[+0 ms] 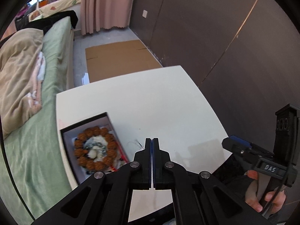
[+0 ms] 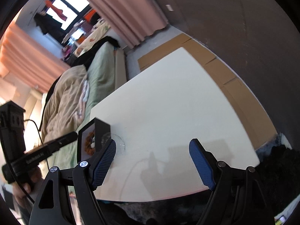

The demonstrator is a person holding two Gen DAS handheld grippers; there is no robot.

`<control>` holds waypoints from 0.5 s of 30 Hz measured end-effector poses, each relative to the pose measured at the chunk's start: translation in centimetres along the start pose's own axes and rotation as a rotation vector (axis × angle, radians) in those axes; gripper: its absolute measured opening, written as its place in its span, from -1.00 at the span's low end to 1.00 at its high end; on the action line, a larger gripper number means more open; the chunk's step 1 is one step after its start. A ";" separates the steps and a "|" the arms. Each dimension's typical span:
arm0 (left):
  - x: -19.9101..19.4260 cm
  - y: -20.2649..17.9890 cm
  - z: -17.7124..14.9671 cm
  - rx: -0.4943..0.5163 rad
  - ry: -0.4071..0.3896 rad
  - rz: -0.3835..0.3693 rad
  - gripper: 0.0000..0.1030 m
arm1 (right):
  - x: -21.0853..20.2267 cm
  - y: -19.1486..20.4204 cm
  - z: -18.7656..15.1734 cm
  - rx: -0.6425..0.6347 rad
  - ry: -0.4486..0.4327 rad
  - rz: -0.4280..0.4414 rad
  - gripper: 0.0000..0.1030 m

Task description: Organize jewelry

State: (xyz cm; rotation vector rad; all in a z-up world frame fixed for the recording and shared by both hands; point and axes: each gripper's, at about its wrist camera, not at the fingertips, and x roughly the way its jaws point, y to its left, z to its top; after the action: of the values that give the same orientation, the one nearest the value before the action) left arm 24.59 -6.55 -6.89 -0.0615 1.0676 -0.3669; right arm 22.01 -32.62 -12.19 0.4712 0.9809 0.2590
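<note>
A black jewelry box (image 1: 88, 144) lies open on the left part of the white table (image 1: 150, 108). Inside it lie a brown bead bracelet (image 1: 93, 148) and pale jewelry in the middle. A small clear item (image 1: 136, 143) lies on the table just right of the box. My left gripper (image 1: 152, 140) is shut and empty, above the table right of the box. My right gripper (image 2: 152, 147) is open and empty over the table's near side; it shows in the left wrist view (image 1: 236, 146) at the table's right corner. The box (image 2: 93, 138) and a clear item (image 2: 120, 142) sit by the right gripper's left finger.
A bed with green sheet (image 1: 46, 112) and beige blanket (image 1: 20, 75) runs along the table's left side. Flattened cardboard (image 1: 120, 60) lies on the floor beyond the table. A dark wall (image 1: 225, 37) stands on the right. Pink curtains (image 1: 106, 5) hang at the back.
</note>
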 end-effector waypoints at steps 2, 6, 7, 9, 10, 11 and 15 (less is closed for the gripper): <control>-0.5 0.8 -0.2 -0.011 -0.008 -0.004 -1.00 | 0.2 1.0 -0.2 -0.025 -0.005 -0.012 0.57; -1.7 1.9 -0.3 -0.029 -0.031 -0.006 -1.00 | 0.7 1.8 -0.1 -0.023 -0.011 0.006 0.57; -1.9 1.9 -0.3 -0.027 -0.035 -0.011 -1.00 | 0.9 1.7 0.0 -0.012 -0.012 0.016 0.57; -2.1 1.8 -0.4 -0.029 -0.024 -0.021 -1.00 | 1.1 1.5 0.1 0.013 -0.012 0.043 0.57; -1.9 1.6 -0.3 -0.029 -0.017 -0.024 -1.00 | 1.1 1.4 0.1 0.027 -0.014 0.057 0.57; -1.8 1.5 -0.4 -0.027 -0.008 -0.029 -1.00 | 1.2 1.3 0.2 0.038 -0.014 0.066 0.57; 0.1 1.1 -0.6 -0.033 0.075 -0.054 -0.99 | 1.6 1.6 -0.1 0.038 0.002 0.065 0.57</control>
State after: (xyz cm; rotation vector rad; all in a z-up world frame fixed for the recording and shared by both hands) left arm 24.37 -5.47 -7.53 -0.1073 1.1484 -0.4030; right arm 22.74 -30.53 -12.64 0.5379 0.9750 0.2997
